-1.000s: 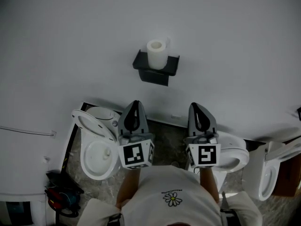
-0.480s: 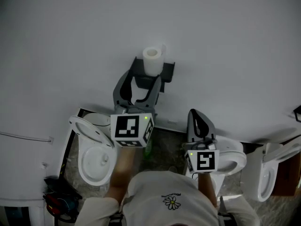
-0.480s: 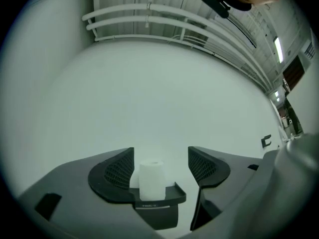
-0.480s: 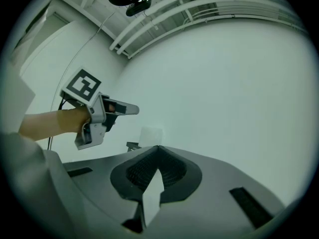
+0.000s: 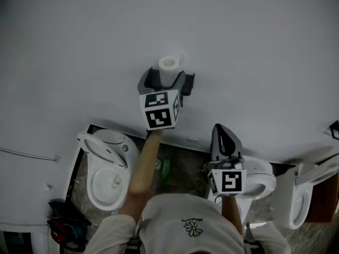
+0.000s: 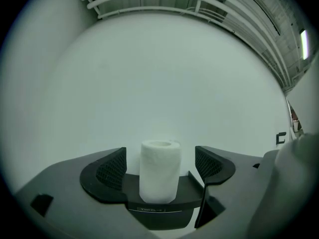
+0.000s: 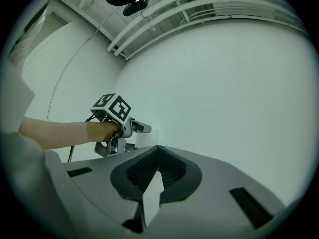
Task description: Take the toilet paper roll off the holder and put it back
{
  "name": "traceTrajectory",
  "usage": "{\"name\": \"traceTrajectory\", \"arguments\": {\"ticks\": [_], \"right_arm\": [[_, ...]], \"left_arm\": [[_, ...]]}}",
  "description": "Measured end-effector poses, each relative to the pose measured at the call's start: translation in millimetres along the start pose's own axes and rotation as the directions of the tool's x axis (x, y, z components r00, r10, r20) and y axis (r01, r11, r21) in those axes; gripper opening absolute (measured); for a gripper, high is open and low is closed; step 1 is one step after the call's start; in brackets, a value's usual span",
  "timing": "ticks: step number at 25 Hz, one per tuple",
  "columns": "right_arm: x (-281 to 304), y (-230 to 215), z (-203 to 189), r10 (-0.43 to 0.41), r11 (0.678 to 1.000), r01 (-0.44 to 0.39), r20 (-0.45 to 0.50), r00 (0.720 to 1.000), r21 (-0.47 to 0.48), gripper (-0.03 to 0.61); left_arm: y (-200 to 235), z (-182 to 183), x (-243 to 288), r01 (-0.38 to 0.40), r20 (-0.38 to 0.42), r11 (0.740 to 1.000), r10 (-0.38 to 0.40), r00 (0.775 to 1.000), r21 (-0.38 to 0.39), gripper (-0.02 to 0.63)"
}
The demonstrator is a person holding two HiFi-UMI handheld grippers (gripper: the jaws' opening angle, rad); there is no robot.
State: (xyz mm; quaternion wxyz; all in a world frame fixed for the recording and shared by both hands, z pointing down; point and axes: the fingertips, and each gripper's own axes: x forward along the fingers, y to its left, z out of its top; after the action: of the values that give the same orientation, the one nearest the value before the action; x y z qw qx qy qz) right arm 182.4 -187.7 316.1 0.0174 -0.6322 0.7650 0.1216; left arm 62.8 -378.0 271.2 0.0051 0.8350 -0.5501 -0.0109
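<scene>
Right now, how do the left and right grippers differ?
The grey left gripper is raised to the black wall holder; the grey right gripper hangs low by the person's body. The left gripper's jaws are opening, with the white toilet paper roll between them untouched; the right gripper's jaws are together, empty. Both share the same two-jaw design.

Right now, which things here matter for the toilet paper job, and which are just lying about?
In the job: toilet paper roll, standing on the black holder; left tongs, opening, one on each side of the roll, not touching it.
Lying about: toilets below; green thing on the floor; right tongs, shut, idle.
</scene>
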Motion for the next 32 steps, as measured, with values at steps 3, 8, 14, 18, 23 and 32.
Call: {"name": "traceTrajectory", "arguments": {"ticks": [3,8,14,18,23,32], "right_arm": [[-1,-4,0,-0.007,1.0,0.007,0.006,1.0,0.008,0.009],[-6,-13,-4,-0.026,0.999,0.026,-0.003,1.0,0.02,0.009],[-9,-17,-12,-0.05,0.998,0.051,-0.03,0.998,0.028,0.009],[-10,-20,-13,-0.062,0.998,0.063,-0.033,0.998,0.028,0.009],[-12,-22,-12,-0.075,0.997,0.076,-0.023,0.997,0.027,0.009],[-11,-24,-7,-0.078,0.997,0.079,-0.023,0.997,0.014,0.009]], "left_arm": [[0,-11,11,-0.013,-0.031,1.0,0.013,0.999,-0.002,0.414],[0,-18,22,-0.039,-0.043,0.999,0.04,0.998,0.036,0.414],[0,-31,33,-0.027,-0.099,0.999,0.029,0.995,0.028,0.411],[3,-36,38,-0.047,-0.111,0.997,0.053,0.992,0.055,0.33],[6,-36,41,-0.056,-0.106,0.996,0.064,0.992,0.07,0.322],[4,-32,39,-0.044,-0.109,0.995,0.054,0.993,0.091,0.314]]}}
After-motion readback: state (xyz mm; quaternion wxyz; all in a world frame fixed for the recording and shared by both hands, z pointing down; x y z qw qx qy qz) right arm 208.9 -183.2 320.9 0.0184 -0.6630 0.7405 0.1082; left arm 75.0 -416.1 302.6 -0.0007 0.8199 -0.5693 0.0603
